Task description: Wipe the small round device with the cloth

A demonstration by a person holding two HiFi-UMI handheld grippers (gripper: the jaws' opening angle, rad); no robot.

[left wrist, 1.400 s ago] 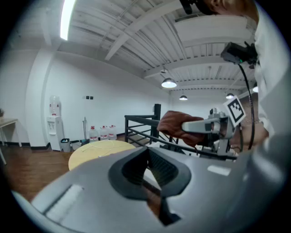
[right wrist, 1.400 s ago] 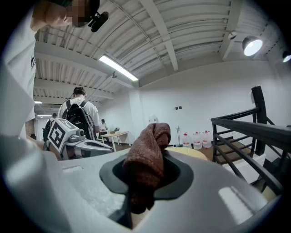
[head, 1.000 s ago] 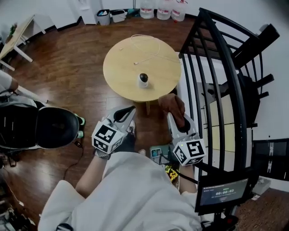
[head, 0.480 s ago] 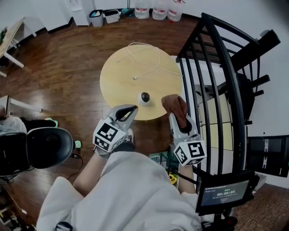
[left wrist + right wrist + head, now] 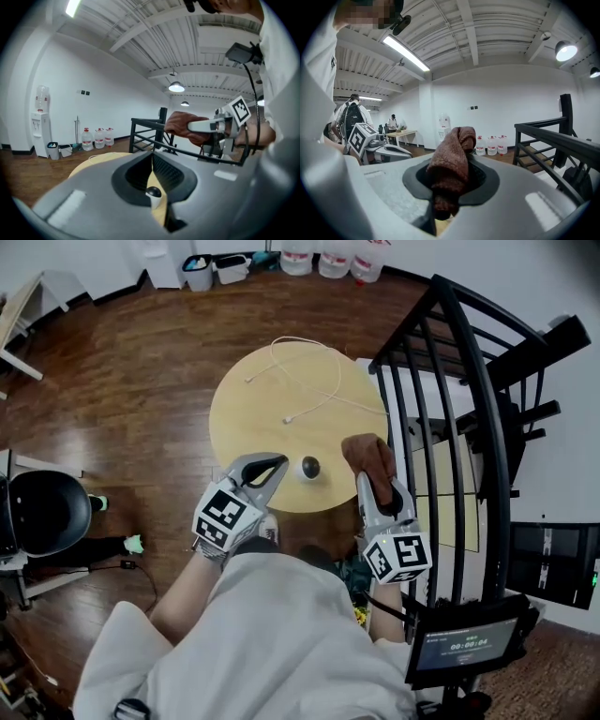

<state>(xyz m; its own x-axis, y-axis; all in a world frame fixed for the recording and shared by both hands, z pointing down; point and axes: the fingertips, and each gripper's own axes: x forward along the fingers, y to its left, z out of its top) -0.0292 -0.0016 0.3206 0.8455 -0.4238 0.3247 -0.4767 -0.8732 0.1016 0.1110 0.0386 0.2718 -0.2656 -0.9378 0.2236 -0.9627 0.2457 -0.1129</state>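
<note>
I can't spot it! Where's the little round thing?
Head view: the small round device sits at the round table's near edge, between the left gripper and the cloth.

One device [image 5: 309, 466]; one cloth [image 5: 368, 454]; three water jugs [image 5: 335, 259].

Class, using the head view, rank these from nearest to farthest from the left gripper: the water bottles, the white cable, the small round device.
1. Small round device: just right of the left gripper, near the table's front edge.
2. White cable: farther across the tabletop.
3. Water bottles: on the floor by the far wall.
</note>
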